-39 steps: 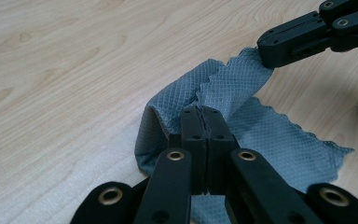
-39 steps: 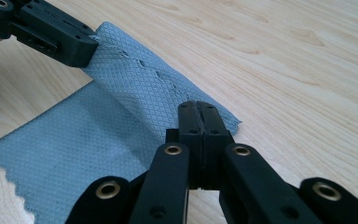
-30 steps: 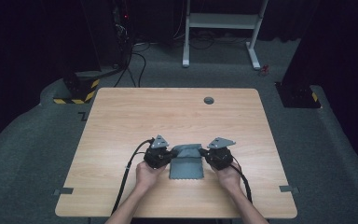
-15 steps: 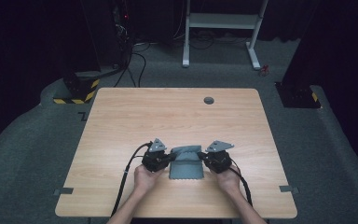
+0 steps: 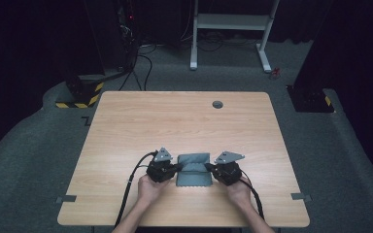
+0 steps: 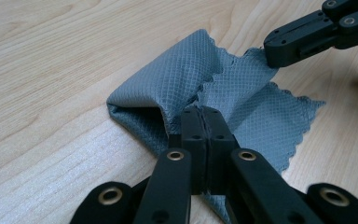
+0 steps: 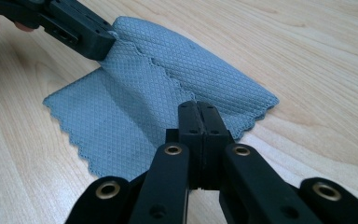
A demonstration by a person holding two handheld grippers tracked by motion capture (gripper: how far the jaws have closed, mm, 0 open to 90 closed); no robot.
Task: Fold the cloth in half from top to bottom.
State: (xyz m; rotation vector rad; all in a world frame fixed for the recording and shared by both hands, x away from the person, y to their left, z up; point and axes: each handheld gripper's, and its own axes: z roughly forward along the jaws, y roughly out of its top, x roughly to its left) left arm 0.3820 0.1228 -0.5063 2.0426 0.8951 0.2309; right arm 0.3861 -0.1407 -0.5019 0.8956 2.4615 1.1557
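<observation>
Pinching grey cloth (image 5: 193, 170) on table (image 5: 175, 121), left hand-held gripper (image 6: 204, 122) and right hand-held gripper (image 7: 198, 116) both clenched on cloth edge, no readable writing

From above, my table (image 5: 184, 121) is evenly lit while the room around it falls off into near black. Close up, the wood glows warm with soft glare (no hard shadows), the cloth (image 6: 186, 74) weave reads sharp, and my nearest black linkages blur slightly.

Matt waffle-weave cloth (image 6: 223, 79); smooth pale wood-grain table (image 6: 51, 56), perhaps laminate.
</observation>
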